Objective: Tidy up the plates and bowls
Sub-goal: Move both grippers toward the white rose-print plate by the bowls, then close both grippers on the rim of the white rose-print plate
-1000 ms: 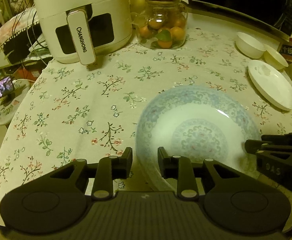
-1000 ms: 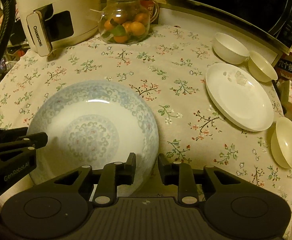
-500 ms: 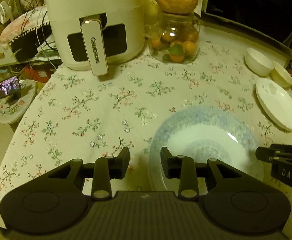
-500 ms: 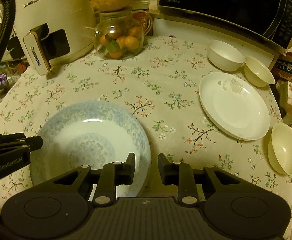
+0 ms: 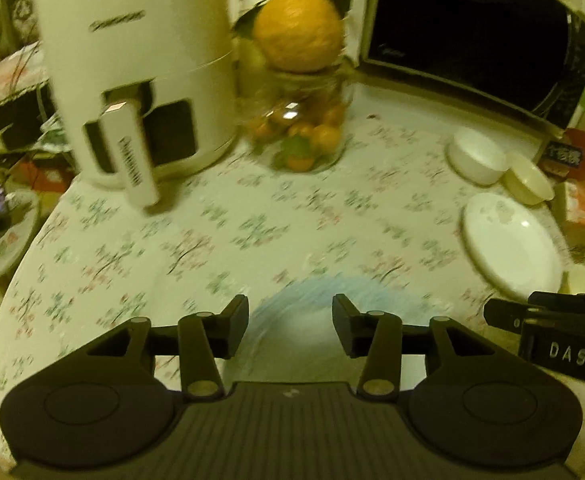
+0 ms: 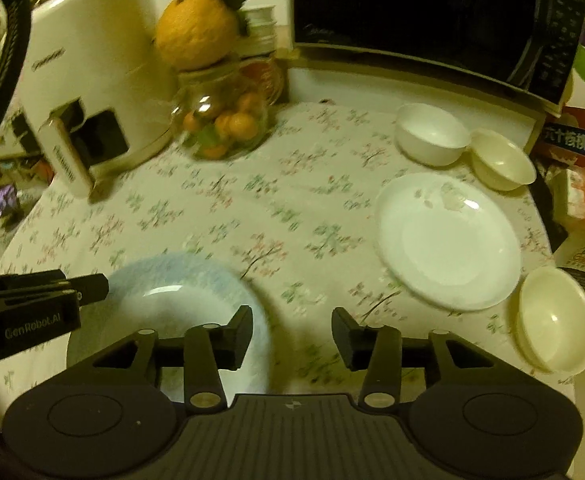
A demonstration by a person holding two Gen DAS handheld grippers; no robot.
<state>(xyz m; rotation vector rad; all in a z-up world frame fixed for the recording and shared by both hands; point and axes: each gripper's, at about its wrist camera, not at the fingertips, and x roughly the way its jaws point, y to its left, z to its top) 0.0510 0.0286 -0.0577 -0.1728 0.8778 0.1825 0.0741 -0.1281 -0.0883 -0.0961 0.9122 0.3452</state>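
Above blue-patterned plate (image 6: pixel 164 304) | left tool (image 5: pixel 290 322), right tool (image 6: pixel 291 332) | both agape (nothing gripped)

Two black hand-held grippers (image 5: pixel 290 326) (image 6: pixel 291 334), silver pivot screws, ribbed bodies, blurred "DAS", possibly "GenRobot.AI" lettering

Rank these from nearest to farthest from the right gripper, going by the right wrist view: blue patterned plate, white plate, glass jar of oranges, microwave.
1. Blue patterned plate: just ahead, left, under the right gripper's left finger.
2. White plate: ahead, right.
3. Glass jar of oranges: far, left of centre.
4. Microwave: farthest, at the back right.
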